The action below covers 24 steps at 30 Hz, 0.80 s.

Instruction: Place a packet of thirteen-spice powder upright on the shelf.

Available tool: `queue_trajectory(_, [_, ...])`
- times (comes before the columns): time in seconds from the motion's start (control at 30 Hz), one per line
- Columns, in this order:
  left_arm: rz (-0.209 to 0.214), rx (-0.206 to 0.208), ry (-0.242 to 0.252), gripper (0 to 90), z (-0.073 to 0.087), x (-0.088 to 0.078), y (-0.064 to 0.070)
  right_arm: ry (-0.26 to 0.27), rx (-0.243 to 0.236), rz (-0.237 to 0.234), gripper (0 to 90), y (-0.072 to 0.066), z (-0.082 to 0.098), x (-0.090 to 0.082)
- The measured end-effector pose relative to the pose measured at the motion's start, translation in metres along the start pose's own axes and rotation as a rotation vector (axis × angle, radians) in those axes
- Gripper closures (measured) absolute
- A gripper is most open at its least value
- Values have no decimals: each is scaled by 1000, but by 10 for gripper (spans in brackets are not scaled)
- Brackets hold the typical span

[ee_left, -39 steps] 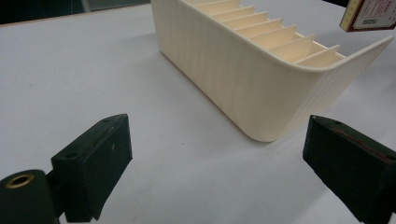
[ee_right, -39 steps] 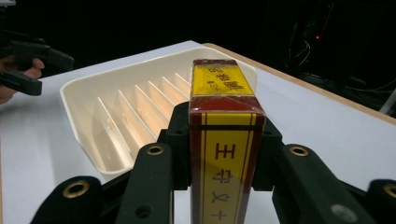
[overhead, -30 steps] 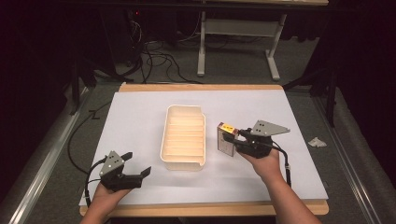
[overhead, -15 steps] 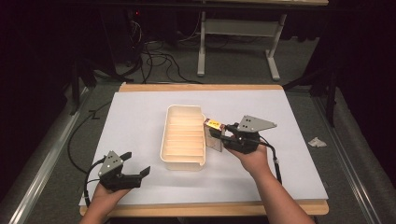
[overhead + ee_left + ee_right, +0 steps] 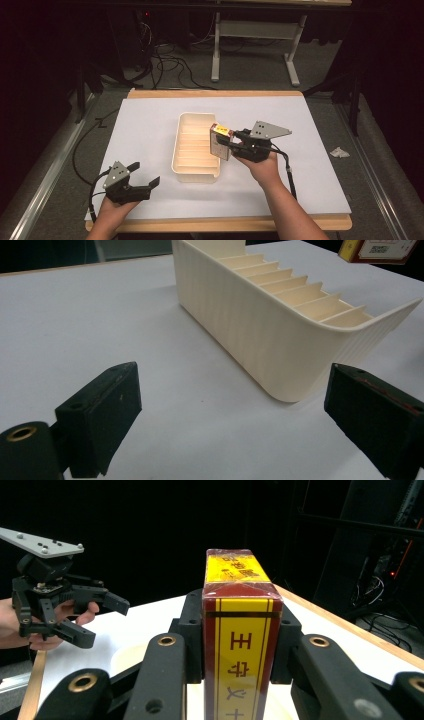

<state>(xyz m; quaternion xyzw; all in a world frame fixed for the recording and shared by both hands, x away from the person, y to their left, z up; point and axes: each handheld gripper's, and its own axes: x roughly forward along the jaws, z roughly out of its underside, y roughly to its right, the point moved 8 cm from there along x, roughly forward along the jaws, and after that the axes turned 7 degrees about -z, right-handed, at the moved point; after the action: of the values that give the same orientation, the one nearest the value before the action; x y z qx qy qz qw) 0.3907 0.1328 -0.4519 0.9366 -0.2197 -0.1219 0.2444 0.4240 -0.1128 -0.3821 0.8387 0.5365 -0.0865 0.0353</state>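
A cream slotted tray stands lengthwise in the middle of the white sheet. My right gripper is shut on a small red and yellow box, held upright just above the tray's right rim. In the right gripper view the box stands between the two black jaws of the right gripper. My left gripper rests open at the front left of the sheet, apart from the tray. In the left gripper view the left gripper holds nothing, and the tray lies ahead of it.
The sheet covers a wooden table. A crumpled scrap lies on the grey floor to the right. Cables and a desk frame stand beyond the far edge. Bare sheet lies on both sides of the tray.
My right gripper has carried the box leftward and slightly up, from beside the tray to over its right rim. The left gripper has stayed where it was.
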Motion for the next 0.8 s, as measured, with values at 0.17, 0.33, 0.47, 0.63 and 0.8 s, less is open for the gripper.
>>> queue_trajectory(0.17, [-12, -1, 4, 88, 0, 1, -1, -2, -8, -30, 691, -5, 0, 5])
queue_trajectory(0.33, [-18, -6, 8, 88, 0, 0, -2, -7, -9, -67, 690, -11, 1, 14])
queue_trajectory(0.47, [-22, 0, 1, 88, 2, 0, -2, -15, -24, -93, 691, -16, 3, 21])
queue_trajectory(0.63, [-20, -5, 4, 88, 2, 0, -1, -13, -20, -127, 690, -21, 5, 28])
queue_trajectory(0.8, [-21, -4, 5, 87, 1, -2, -2, -11, -8, -158, 690, -25, 7, 33])
